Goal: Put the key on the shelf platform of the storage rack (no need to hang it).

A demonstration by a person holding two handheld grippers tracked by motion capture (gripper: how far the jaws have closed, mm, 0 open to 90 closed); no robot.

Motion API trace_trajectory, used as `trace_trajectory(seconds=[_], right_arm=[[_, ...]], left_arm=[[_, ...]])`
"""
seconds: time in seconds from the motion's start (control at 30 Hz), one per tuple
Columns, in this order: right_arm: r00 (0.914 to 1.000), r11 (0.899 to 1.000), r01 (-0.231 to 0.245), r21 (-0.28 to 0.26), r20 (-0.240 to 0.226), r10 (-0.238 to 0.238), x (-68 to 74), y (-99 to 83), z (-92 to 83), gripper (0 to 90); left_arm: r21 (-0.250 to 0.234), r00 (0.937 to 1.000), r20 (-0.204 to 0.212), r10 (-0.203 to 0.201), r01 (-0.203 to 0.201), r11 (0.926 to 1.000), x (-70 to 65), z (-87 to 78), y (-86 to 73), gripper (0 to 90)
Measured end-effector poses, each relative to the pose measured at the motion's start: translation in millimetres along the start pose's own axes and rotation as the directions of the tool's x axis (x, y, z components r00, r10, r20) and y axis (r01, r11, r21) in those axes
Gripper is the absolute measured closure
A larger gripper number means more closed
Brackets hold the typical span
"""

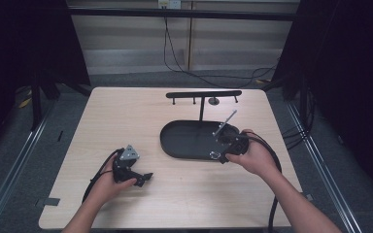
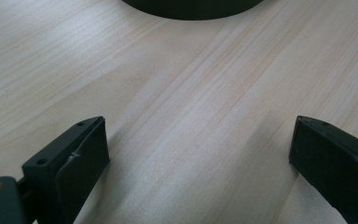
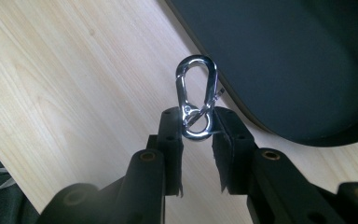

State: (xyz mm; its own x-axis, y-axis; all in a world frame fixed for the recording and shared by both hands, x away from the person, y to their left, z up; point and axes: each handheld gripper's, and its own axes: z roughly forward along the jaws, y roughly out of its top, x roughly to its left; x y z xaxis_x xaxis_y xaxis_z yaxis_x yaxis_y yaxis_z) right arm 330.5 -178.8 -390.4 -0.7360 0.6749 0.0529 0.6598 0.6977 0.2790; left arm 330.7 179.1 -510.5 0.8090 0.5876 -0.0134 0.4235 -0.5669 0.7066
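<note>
So my right claw (image 3: 196, 122) was clamped down on a little silver carabiner (image 3: 196, 95), pinching its small ring end with the bigger loop sticking out past the tips. It was held just over the near edge of the black oval tray (image 1: 175, 141), right where tray meets the wooden table (image 1: 126, 116). My left claw (image 2: 198, 149) sat low over bare table, off to the left of the tray, jaws spread wide with nothing between them.
</note>
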Motion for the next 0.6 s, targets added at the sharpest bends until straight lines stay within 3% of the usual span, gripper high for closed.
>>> trace_trajectory(seconds=[0.6], right_arm=[[0.9996,1.000,-0.015,-0.010,0.022,0.015,-6.8,7.9,-6.2,73.3]], left_arm=[[0.000,1.0000,0.000,0.000,0.000,1.0000,0.0,0.0,0.0,4.3]])
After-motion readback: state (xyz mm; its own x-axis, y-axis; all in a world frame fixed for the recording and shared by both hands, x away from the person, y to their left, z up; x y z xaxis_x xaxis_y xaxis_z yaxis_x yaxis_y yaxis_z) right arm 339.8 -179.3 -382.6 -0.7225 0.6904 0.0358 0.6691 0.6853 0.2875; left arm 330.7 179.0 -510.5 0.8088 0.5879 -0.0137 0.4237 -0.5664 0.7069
